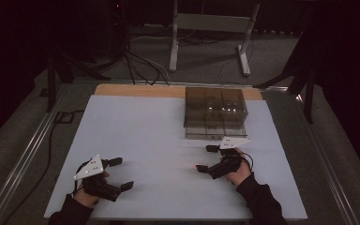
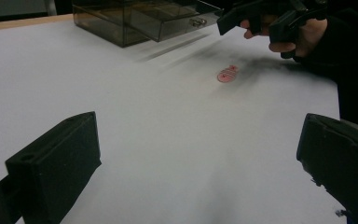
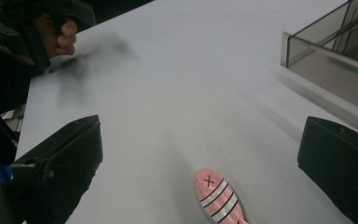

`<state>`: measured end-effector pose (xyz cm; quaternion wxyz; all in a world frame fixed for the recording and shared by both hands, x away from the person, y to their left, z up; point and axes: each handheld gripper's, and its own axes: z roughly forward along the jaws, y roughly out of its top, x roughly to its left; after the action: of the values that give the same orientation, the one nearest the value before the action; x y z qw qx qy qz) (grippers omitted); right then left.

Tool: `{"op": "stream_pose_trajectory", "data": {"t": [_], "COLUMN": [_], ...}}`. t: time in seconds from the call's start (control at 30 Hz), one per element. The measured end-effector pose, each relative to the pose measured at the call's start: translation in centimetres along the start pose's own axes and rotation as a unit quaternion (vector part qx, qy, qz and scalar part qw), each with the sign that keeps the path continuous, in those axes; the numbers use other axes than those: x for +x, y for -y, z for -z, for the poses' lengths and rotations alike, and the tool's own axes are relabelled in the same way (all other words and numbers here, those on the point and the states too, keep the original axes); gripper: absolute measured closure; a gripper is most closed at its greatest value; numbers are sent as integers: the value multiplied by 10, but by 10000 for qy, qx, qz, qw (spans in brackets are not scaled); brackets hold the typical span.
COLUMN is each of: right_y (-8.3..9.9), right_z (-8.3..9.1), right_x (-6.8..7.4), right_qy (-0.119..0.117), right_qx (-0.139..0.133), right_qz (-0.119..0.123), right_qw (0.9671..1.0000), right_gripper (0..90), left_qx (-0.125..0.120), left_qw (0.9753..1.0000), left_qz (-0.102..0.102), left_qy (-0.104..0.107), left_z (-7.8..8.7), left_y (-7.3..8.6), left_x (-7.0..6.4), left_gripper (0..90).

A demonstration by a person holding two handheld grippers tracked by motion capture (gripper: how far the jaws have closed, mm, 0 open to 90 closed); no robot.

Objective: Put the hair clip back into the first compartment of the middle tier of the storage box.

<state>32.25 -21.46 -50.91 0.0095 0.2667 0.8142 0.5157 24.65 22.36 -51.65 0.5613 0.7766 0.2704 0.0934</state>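
Your right gripper [image 3: 200, 154] is hovering, jaws wide, over the fish [image 3: 219, 196], whose stripes are showing in its view; left gripper [image 2: 200, 154] is gaping too.

I count one pink fish [image 3: 220, 197] with stripes lying on the white table [image 1: 150, 140], and that is the only little toy I see. There is one see-through box with drawers [image 1: 215, 112] at the far side of the table. I hold two grippers, my left gripper [image 1: 120, 174] and my right gripper [image 1: 204, 158], and each one has two black jaws, so that makes four jaws, and there are two of my hands too
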Motion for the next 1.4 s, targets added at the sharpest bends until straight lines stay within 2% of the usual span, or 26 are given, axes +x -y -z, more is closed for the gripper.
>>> {"op": "stream_pose_trajectory", "data": {"t": [0.1, 0.13, 0.3, 0.33, 0.43, 0.47, 0.53, 0.63, 0.87, 0.93, 1.0, 1.27, 1.37, 1.4], "right_y": [1, 2, 4, 5, 5, 5, 6, 7, 9, 11, 11, 10, 10, 9], "right_z": [-2, -3, -6, -7, -9, -9, -11, -13, -18, -21, -21, -21, -23, -23], "right_x": [0, -1, -4, -5, -6, -6, -9, -10, -11, -11, -11, -8, -3, -1], "right_qy": [15, 102, 157, 180, 361, 361, 375, 366, 346, 406, 472, 526, 446, 445], "right_qx": [44, 85, 242, 341, 571, 571, 709, 827, 1103, 1242, 1261, 1361, 1434, 1451], "right_qz": [-30, -91, -123, -104, 10, 10, 18, 58, 89, 152, 235, 384, 547, 550], "right_qw": [10000, 9999, 9995, 9992, 9977, 9977, 9968, 9959, 9933, 9913, 9906, 9886, 9871, 9869], "right_gripper": [0, 114, 164, 237, 328, 328, 425, 481, 522, 544, 586, 610, 697, 698], "left_qx": [4, 0, 2, -9, -7, -7, -3, -13, -3, -1, 9, -1, 2, -1], "left_qw": [10000, 10000, 10000, 10000, 10000, 10000, 10000, 10000, 10000, 10000, 10000, 10000, 10000, 10000], "left_qz": [-4, -9, 1, -3, 6, 6, -3, 14, -8, -14, 13, 12, 21, 28], "left_qy": [9, 10, 15, 17, 18, 18, 23, 53, 61, 69, 75, 76, 60, 67], "left_z": [-1, -1, 0, 0, 0, 0, 0, 0, 0, -1, -1, 0, -1, -1], "left_y": [0, 0, 0, 0, 0, 0, 0, 0, 0, 0, 1, 1, 1, 1], "left_x": [0, 0, 0, 0, 0, 0, 0, 0, 0, 0, 0, 1, 1, 1], "left_gripper": [4, 4, 4, 4, 4, 4, 4, 4, 4, 4, 4, 4, 4, 4]}}
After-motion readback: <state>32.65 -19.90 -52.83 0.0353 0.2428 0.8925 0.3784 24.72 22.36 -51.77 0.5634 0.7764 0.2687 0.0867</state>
